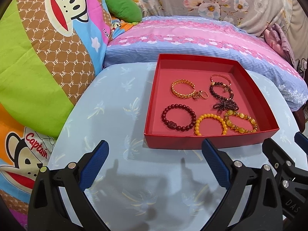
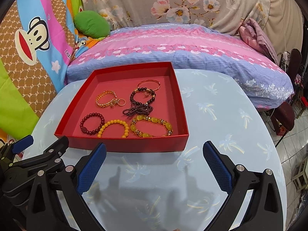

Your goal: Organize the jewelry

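A shallow red tray (image 1: 192,141) (image 2: 123,144) sits on a round light-blue table. In it lie a gold chain bangle (image 1: 182,88) (image 2: 105,98), gold rings (image 1: 201,95) (image 2: 121,102), a thin gold bangle (image 1: 221,77) (image 2: 149,83), dark bead strands (image 1: 224,98) (image 2: 142,102), a dark red bead bracelet (image 1: 179,118) (image 2: 92,123), a yellow bead bracelet (image 1: 209,124) (image 2: 115,128) and an amber stone bracelet (image 1: 241,122) (image 2: 152,126). My left gripper (image 1: 155,148) is open and empty in front of the tray. My right gripper (image 2: 154,150) is open and empty at the tray's near right corner.
The table (image 1: 115,115) (image 2: 221,125) stands against a bed with a pink-and-blue pillow (image 1: 192,38) (image 2: 173,46), a monkey-print quilt (image 1: 48,48) at left and a green cushion (image 1: 123,7). The right gripper shows at the left wrist view's right edge (image 1: 284,163).
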A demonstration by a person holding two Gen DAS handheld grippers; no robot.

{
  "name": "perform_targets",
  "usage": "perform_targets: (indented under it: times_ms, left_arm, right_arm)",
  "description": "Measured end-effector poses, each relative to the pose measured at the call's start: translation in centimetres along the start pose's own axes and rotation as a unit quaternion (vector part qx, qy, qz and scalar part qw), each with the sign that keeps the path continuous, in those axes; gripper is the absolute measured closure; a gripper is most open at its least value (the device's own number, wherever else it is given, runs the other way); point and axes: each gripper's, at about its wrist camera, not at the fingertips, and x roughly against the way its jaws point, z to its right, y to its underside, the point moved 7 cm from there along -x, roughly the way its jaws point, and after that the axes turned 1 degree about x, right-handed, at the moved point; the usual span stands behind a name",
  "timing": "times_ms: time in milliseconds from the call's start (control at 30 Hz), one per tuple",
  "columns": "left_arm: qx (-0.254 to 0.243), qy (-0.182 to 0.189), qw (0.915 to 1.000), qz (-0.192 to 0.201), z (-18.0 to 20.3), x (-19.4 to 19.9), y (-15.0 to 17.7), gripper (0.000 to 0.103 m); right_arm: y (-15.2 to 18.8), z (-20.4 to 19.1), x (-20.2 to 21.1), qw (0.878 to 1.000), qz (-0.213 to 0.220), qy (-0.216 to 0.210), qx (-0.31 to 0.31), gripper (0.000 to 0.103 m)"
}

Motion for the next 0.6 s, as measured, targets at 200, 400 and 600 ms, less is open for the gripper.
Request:
perform_targets:
  times_ms: [200, 400, 600]
  left_arm:
    - [0.0, 0.0, 1.0, -0.001, -0.15, -0.06, 0.0, 0.011]
    - [-0.001, -0.001, 1.0, -0.002, -0.25, -0.12, -0.04, 0.011]
    - [-0.001, -0.001, 1.0, -0.003, -0.24, -0.11, -0.04, 0.011]
  right_arm:
    - [0.11, -0.02, -0.14, 1.0, -0.001, 0.0, 0.0, 0.006]
    - [0.1, -0.07, -0.15, 1.0, -0.002, -0.001, -0.001, 0.006]
    - [0.11, -0.07, -0.15, 1.0, -0.002, 0.0, 0.0, 0.006]
